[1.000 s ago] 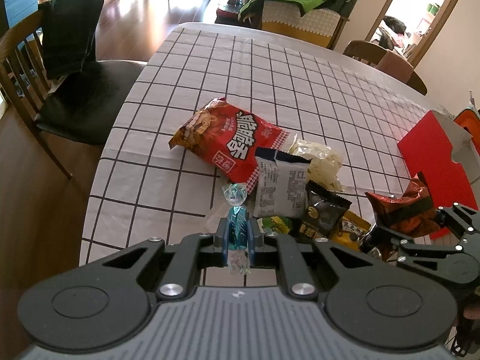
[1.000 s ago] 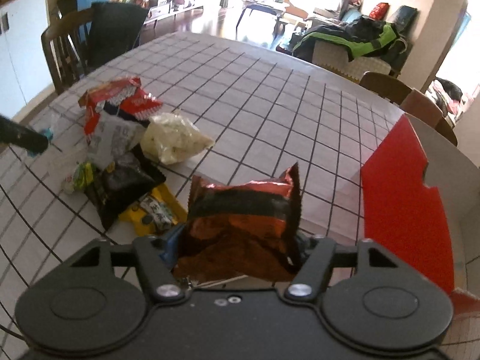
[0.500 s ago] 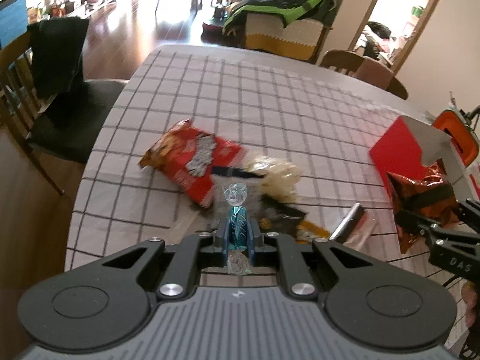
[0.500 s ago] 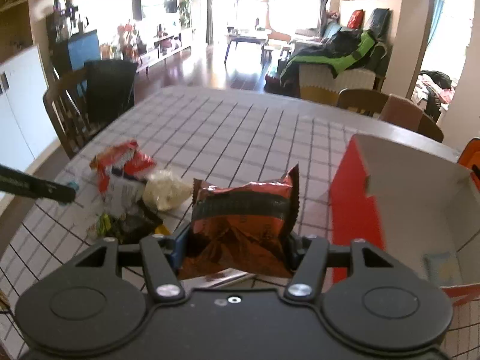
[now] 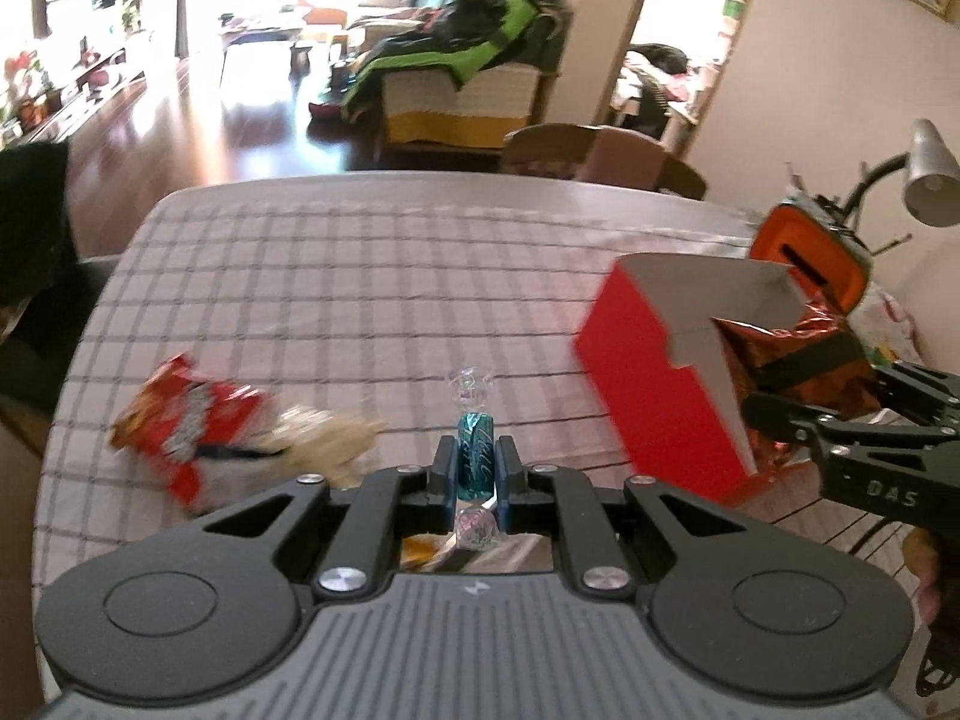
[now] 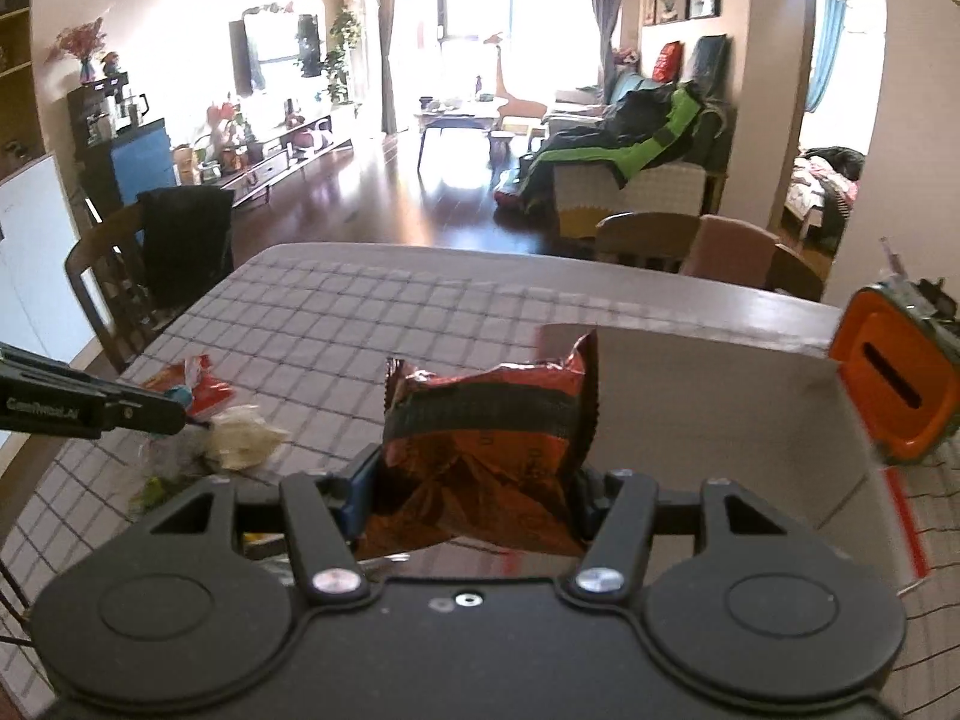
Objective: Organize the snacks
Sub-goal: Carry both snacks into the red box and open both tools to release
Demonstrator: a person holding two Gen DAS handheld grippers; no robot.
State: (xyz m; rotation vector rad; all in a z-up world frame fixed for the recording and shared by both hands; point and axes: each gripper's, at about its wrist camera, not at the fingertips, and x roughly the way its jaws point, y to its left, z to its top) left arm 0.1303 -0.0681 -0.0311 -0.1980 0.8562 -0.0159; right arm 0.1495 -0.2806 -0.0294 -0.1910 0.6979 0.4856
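Pretty early in the job, by the look of it. Nearest to the left gripper (image 5: 474, 474) was the teal wrapped candy (image 5: 475, 461) pinched tight between its pads, standing lengthwise along the fingers, one clear twisted end pointing forward and away, the other back toward the camera. The right gripper (image 6: 474, 480) had a crinkly red-and-black snack bag (image 6: 489, 450) clamped between its pads, upright, crimped top edge up, its width spanning the jaws, which had closed in on it a little more moments before.

Just beyond the right gripper sat the red box (image 5: 654, 384), open, with the bag held right at its near wall; whether anything was inside already couldn't be told. So nothing was clearly dropped in yet.

Further off to the left gripper's left, a blurred pile was still on the checked tablecloth (image 5: 360, 276): a red chip bag (image 5: 186, 420) and a pale packet (image 5: 336, 438), so plenty left to sort.
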